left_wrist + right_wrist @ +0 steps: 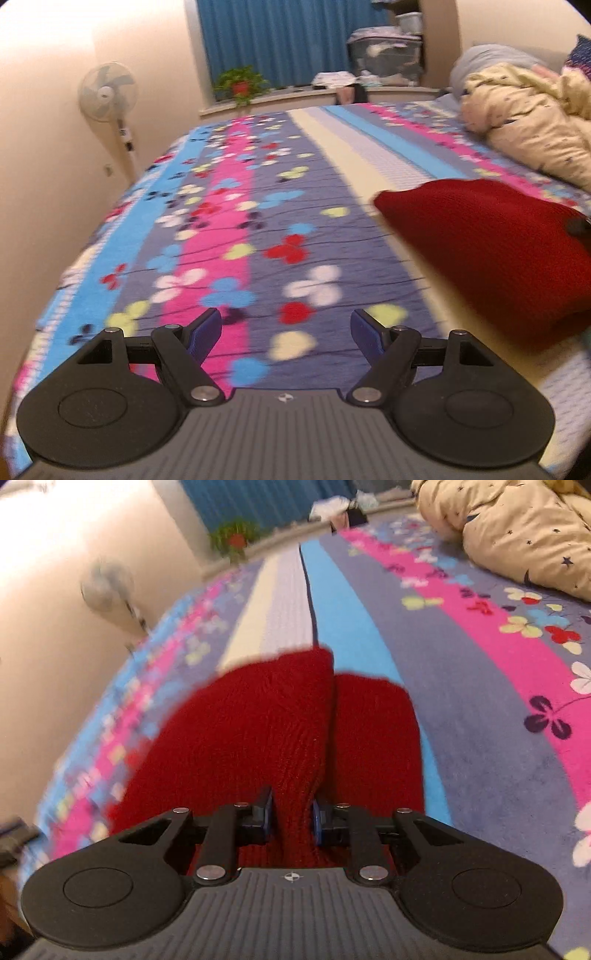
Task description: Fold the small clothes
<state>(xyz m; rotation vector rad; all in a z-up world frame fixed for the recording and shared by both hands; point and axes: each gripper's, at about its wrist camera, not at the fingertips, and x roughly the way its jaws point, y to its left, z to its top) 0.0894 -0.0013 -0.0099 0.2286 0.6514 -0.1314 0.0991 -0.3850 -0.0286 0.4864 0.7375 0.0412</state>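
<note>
While the right gripper (291, 819) pinches a fold of a dark red knitted garment (266, 731) between its blue pads (266, 814), the left gripper (286, 328) hangs with its jaws spread wide and nothing between them. From the right claw the red knit runs straight ahead, bunched into a raised ridge at the pads and spreading out to both sides over the flowered bedspread (480, 709). A second lobe of the same knit lies just right of the ridge. Beyond it, a pale stripe and a blue stripe of the cover run on toward the far edge of the bed.

Seen from the left claw, the garment lies ahead and off to the right, well apart from its fingers, with a small dark shape at its right edge that I cannot make out. Directly ahead of that claw is only bedspread. Far ahead on the right sits a cream quilt (532, 125) with small dark stars; far ahead on the left stand a white pedestal fan (109, 92) and a potted plant (240, 85) before blue curtains (280, 40).
</note>
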